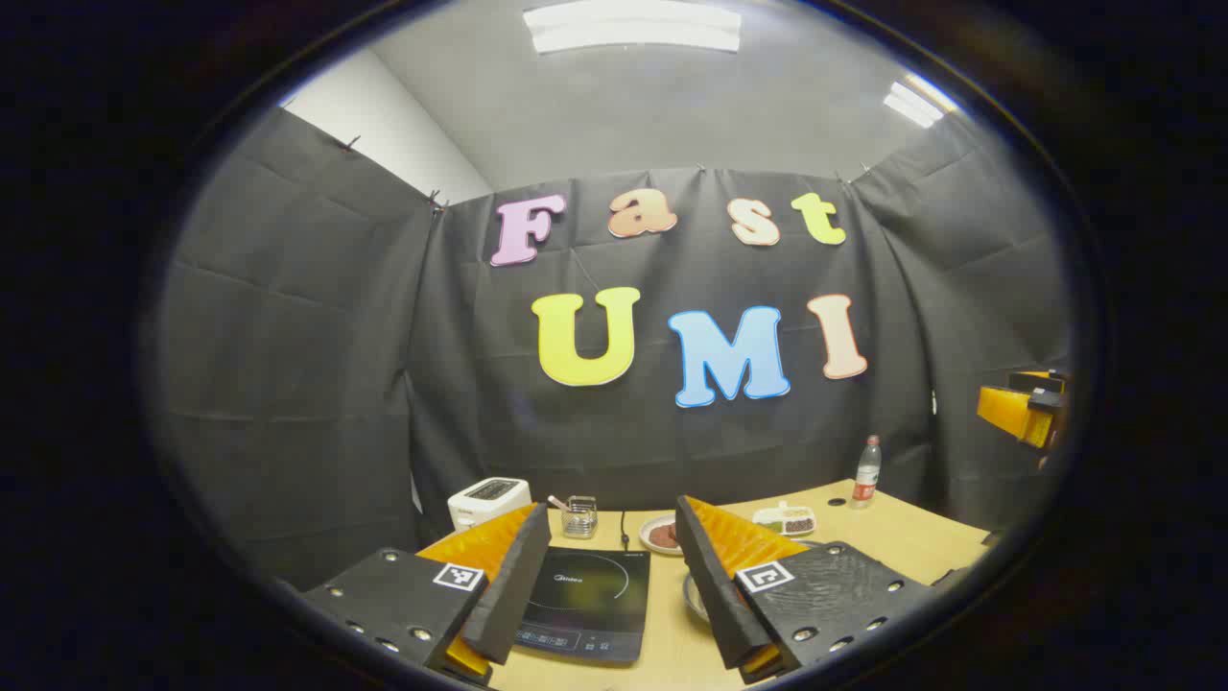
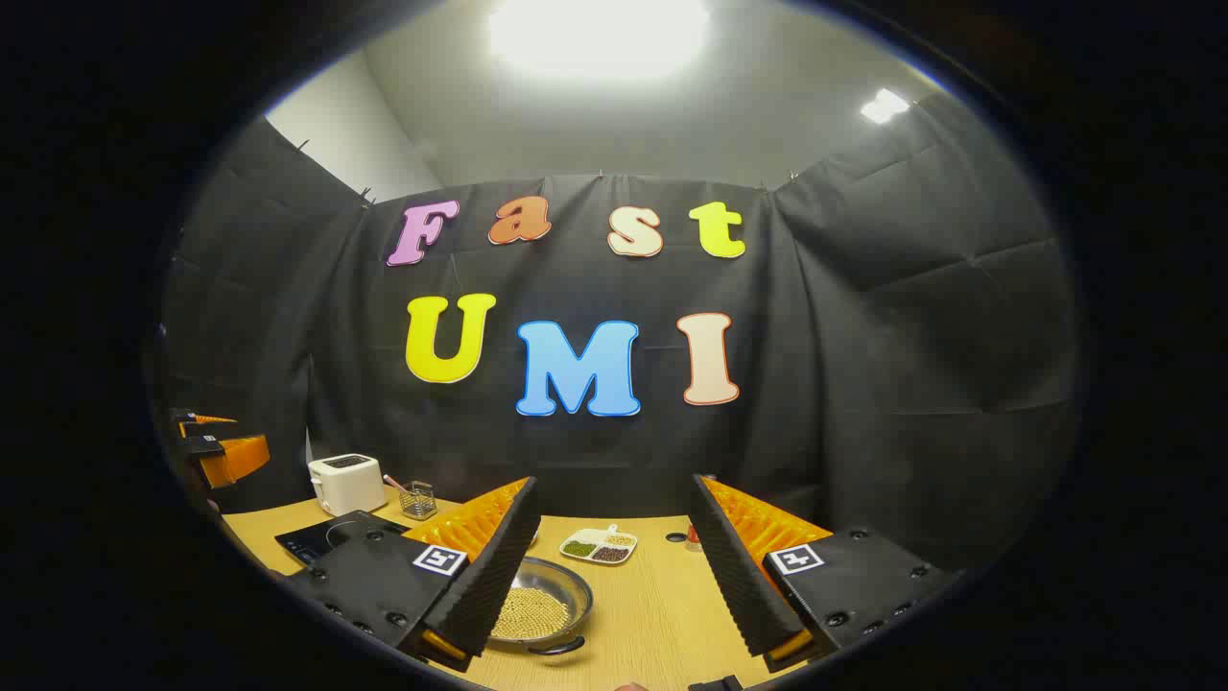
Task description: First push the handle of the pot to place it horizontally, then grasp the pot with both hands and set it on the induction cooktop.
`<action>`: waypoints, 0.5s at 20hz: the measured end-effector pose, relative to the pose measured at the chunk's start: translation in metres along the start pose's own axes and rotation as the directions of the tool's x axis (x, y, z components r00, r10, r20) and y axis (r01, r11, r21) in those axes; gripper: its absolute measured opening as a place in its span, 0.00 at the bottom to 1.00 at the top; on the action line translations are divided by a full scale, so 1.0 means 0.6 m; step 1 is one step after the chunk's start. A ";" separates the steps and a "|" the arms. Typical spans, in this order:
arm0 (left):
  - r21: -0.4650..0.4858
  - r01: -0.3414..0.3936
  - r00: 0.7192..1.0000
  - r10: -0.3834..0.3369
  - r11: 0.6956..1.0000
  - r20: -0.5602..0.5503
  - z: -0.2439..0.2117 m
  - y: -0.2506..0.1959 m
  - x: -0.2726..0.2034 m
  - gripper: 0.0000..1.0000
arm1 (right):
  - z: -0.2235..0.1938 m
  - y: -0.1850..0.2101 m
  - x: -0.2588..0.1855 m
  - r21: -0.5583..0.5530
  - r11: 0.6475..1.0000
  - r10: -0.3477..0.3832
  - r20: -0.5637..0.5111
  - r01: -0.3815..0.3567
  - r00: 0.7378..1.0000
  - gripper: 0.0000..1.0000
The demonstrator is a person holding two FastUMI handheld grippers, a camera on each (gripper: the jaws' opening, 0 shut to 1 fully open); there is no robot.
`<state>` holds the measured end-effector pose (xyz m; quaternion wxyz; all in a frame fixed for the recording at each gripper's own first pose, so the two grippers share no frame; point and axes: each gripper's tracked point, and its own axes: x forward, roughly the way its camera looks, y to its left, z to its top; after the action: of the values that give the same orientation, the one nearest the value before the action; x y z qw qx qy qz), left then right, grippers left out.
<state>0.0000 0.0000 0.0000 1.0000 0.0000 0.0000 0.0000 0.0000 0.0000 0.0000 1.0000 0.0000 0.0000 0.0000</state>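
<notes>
Black cloth walls enclose a wooden table (image 2: 652, 595) where a shallow metal pot (image 2: 542, 605), filled with pale beans, sits near the induction cooktop (image 1: 585, 600). Both the left gripper (image 1: 614, 585) and right gripper (image 2: 614, 576) hover above with fingers spread wide, holding nothing. Loaded and likely heavy, rigid and slick, the pot looks best gripped at opposite rim handles and kept level.

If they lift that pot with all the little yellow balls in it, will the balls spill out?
Maybe. The pot looks shallow and has no lid, so tilting it would likely let the beans roll to one side. It looks like metal, so probably stiff. Lifted level from both sides, the beans should stay in.
</notes>
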 end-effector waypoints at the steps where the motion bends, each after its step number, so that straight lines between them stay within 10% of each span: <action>1: -0.002 -0.001 1.000 0.001 1.000 -0.001 -0.001 0.001 -0.003 0.77 | 0.000 0.002 -0.002 0.000 1.000 0.002 0.001 -0.002 1.000 0.99; 10: 0.007 -0.017 1.000 0.017 1.000 0.010 0.006 0.020 -0.008 0.77 | 0.008 0.003 0.002 -0.005 1.000 -0.002 0.006 0.002 1.000 0.99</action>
<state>-0.0047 0.0121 0.0038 0.9999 0.0037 -0.0050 0.0085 0.0013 0.0021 0.0049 1.0000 -0.0024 -0.0031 -0.0011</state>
